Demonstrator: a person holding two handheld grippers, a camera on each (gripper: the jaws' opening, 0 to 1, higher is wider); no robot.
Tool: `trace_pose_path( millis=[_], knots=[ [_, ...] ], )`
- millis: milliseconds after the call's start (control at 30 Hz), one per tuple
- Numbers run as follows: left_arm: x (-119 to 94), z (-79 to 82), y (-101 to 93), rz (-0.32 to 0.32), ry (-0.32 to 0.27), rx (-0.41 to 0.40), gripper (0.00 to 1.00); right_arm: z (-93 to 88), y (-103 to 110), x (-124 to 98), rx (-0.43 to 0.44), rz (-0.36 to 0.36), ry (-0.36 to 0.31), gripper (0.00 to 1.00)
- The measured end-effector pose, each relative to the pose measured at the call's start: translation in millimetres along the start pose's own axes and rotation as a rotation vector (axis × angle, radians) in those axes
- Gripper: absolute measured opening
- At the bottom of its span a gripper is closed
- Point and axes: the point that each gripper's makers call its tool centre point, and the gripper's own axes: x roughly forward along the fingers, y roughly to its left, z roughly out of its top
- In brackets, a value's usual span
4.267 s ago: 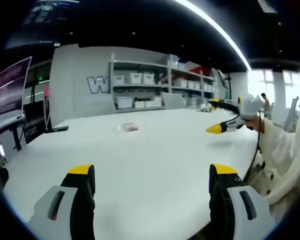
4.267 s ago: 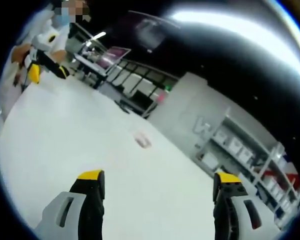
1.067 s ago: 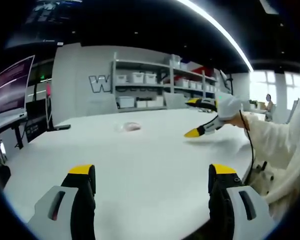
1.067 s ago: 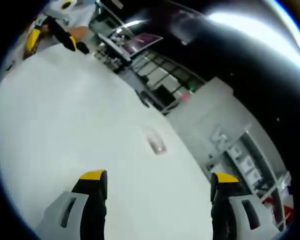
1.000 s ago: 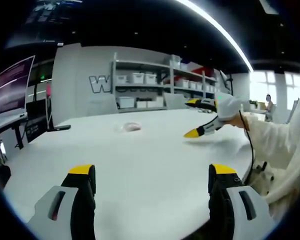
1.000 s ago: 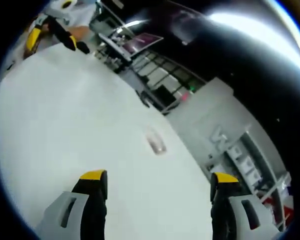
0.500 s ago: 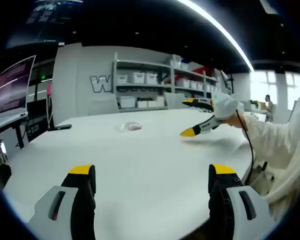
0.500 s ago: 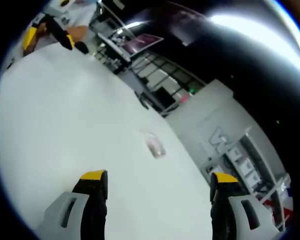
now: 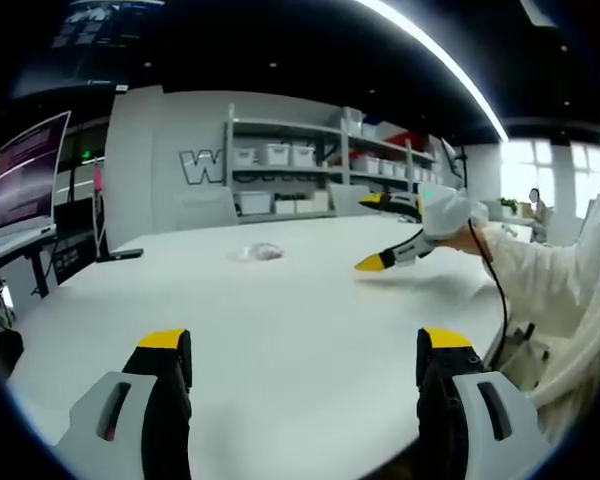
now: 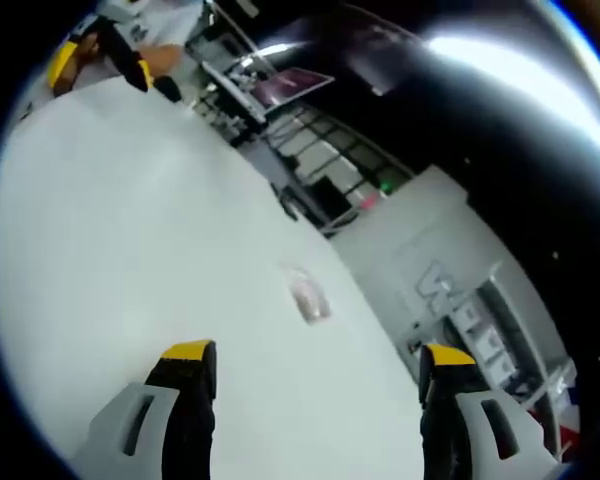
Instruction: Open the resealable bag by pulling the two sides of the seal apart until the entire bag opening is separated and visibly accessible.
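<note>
A small clear resealable bag (image 9: 259,252) with something pinkish inside lies flat on the white table (image 9: 280,330), far from both grippers; in the right gripper view the bag (image 10: 307,294) sits ahead, past the jaws. My left gripper (image 9: 300,345) is open over the near table edge, with nothing between its jaws. My right gripper (image 10: 312,360) is open too, held above the table; in the left gripper view the right gripper (image 9: 382,230) hovers at the right with yellow tips spread, well right of the bag. The left gripper (image 10: 90,50) shows at the top left of the right gripper view.
Shelving with white bins (image 9: 310,170) lines the back wall. A monitor (image 9: 20,175) and a dark desk stand at the left. A person's white sleeve (image 9: 560,290) reaches in from the right. A dark flat object (image 9: 120,257) lies at the table's far left edge.
The right gripper has drifted left and slightly closer to the bag in the left gripper view. The right gripper view has rolled a little. The bag has not moved.
</note>
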Motion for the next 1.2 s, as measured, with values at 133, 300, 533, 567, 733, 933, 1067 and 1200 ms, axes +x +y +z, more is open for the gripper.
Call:
trace_pose_path(
  millis=[133,300,533,567,733,933,1067,1200],
  knots=[
    [0.1,1.0,-0.3,0.001,-0.001,0.002,0.92,1.1,0.3,1.5,-0.006,-0.001,-0.001,0.83],
    [1.1,0.8,-1.0,-0.001,0.003,0.005,0.92,-1.4,0.2,2.9,-0.008,-0.002,0.004,0.83],
    [2.3,3.6,-2.3,-0.006,-0.001,0.008,0.92,-3.3,1.0,5.1,-0.006,-0.002,0.008,0.82],
    [2.5,3.9,-2.3,-0.006,-0.001,0.007,0.92,-3.1,0.8,5.8,-0.006,-0.003,0.009,0.82],
    [2.7,4.6,-2.9,-0.009,-0.002,0.008,0.92,-1.9,0.2,9.1,-0.005,-0.006,0.008,0.82],
    [1.5,4.5,-1.3,-0.006,-0.005,0.002,0.92,1.5,1.5,12.9,-0.018,-0.002,0.005,0.81],
    [0.4,4.0,-0.2,-0.003,-0.006,0.000,0.92,2.8,1.7,14.9,-0.026,-0.002,0.005,0.81],
    [-0.5,4.1,1.0,0.000,-0.009,-0.004,0.92,4.0,3.3,17.3,-0.034,0.002,0.004,0.80]
  ],
)
